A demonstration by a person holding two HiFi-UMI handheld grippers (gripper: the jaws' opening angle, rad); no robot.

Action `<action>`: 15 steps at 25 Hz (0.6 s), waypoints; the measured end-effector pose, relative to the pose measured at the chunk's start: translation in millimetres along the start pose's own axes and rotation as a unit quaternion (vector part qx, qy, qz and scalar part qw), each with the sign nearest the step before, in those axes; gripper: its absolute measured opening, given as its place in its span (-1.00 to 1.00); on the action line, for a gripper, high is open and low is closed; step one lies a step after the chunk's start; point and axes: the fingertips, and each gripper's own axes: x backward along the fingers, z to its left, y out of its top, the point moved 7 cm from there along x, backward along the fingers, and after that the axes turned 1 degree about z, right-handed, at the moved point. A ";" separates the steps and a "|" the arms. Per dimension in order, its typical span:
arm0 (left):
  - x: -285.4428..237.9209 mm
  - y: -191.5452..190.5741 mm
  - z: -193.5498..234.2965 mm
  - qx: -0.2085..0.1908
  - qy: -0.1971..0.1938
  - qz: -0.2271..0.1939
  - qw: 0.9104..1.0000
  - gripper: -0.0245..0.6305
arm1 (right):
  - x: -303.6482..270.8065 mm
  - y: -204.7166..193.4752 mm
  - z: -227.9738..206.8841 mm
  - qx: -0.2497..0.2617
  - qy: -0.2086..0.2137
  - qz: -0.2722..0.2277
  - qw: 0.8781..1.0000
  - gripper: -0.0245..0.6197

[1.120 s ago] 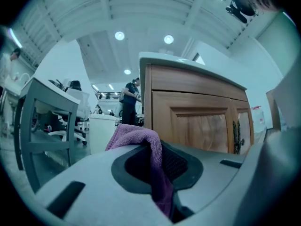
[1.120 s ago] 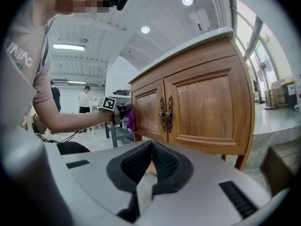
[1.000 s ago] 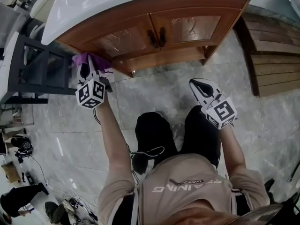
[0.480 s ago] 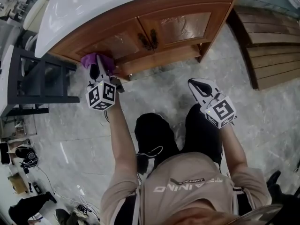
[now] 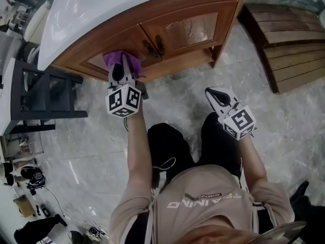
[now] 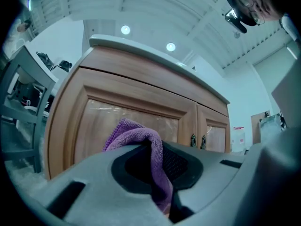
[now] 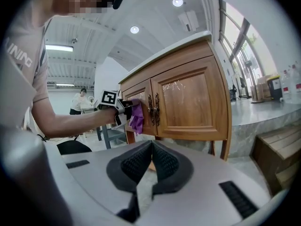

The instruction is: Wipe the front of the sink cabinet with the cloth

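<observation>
**Cabinet front wipe: in progress, coverage unconfirmed**

Status. The left tool (image 5: 123, 74) is clenched on the purple cloth (image 5: 121, 61), which bunches out past its tips and sits against the left door (image 6: 99, 121) of the sink cabinet (image 5: 223, 9). From the right gripper view the cloth appears to touch the wood just beside the handles. The right tool (image 5: 217, 94) is closed on nothing, its pads meeting, and hangs low, well apart from the cabinet and off to the left tool's right.

Progress. In my judgement the wipe is under way, not finished. The wood shows no streak, damp patch or dirt line, so what has been covered cannot be told from these views. The right door (image 5: 190, 27), beyond the handles to the left tool's right, the lower rail below its tips and the top rail above them should be treated as outstanding.

Count.
- Cloth: one, in the left tool.
- Cabinet: one, under a white surface (image 5: 91, 4).
- Doors: two, both closed.
- Handles (image 5: 152, 46): two, side by side at the door seam.
- Tools: two, one working, one idle.
</observation>
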 end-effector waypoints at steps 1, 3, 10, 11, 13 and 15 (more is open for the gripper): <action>-3.2 -0.2 -7.9 -0.002 -0.011 0.003 1.000 -0.81 | 1.7 0.2 -0.6 0.000 -0.002 0.000 1.000 -0.89; -10.8 -1.1 -25.9 -0.009 -0.032 0.011 0.999 -0.81 | 5.3 0.1 -2.7 -0.002 -0.008 -0.001 1.000 -0.89; -17.1 -3.5 -63.8 0.001 -0.069 0.029 0.997 -0.81 | 18.1 -7.7 -5.4 -0.020 -0.019 -0.007 1.000 -0.89; -17.4 -3.7 -68.0 -0.009 -0.067 0.031 0.997 -0.81 | 19.6 -8.8 -4.6 -0.022 -0.020 -0.007 1.000 -0.89; -16.3 -3.5 -70.7 -0.009 -0.066 0.035 0.997 -0.81 | 22.3 -9.8 -2.1 -0.024 -0.020 -0.009 0.999 -0.89; -15.1 -3.1 -72.7 -0.001 -0.078 0.039 0.996 -0.81 | 24.4 -8.7 0.0 -0.023 -0.020 -0.012 0.999 -0.89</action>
